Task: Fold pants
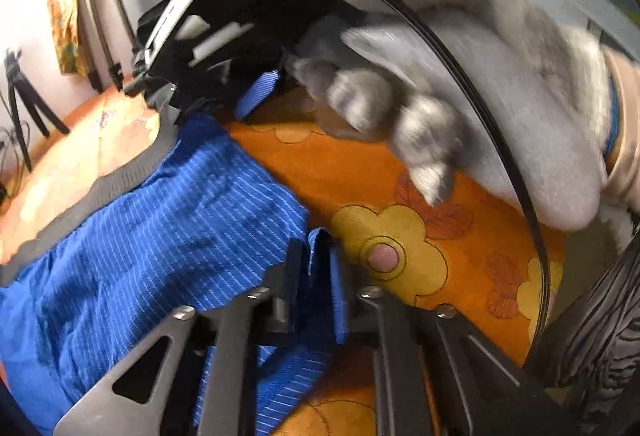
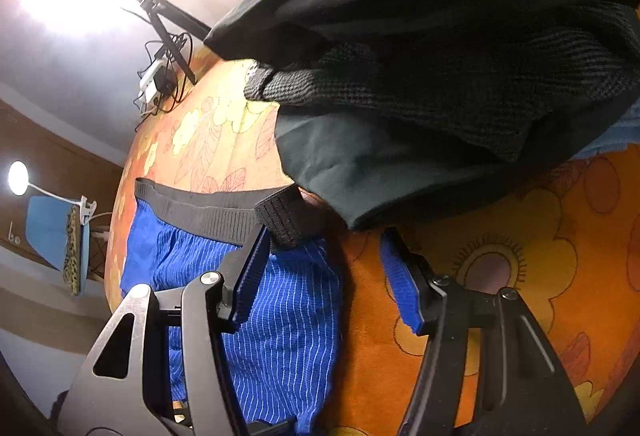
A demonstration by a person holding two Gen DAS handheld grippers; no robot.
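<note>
With the left gripper (image 1: 316, 256) pinched on a thin hem of the blue pants (image 1: 168, 220) and the right gripper (image 2: 320, 256) gaping over the waistband (image 2: 224, 212) at ten o'clock, that hem could slip free.

Ribbed matt cloth pants (image 1: 160, 236), elastic waistband (image 2: 208, 212)

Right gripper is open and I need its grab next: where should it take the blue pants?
Grip the black waistband corner of the blue pants. It sits just beyond the right gripper, thick and slightly raised off the orange cloth. Come straight forward over the edge.
</note>
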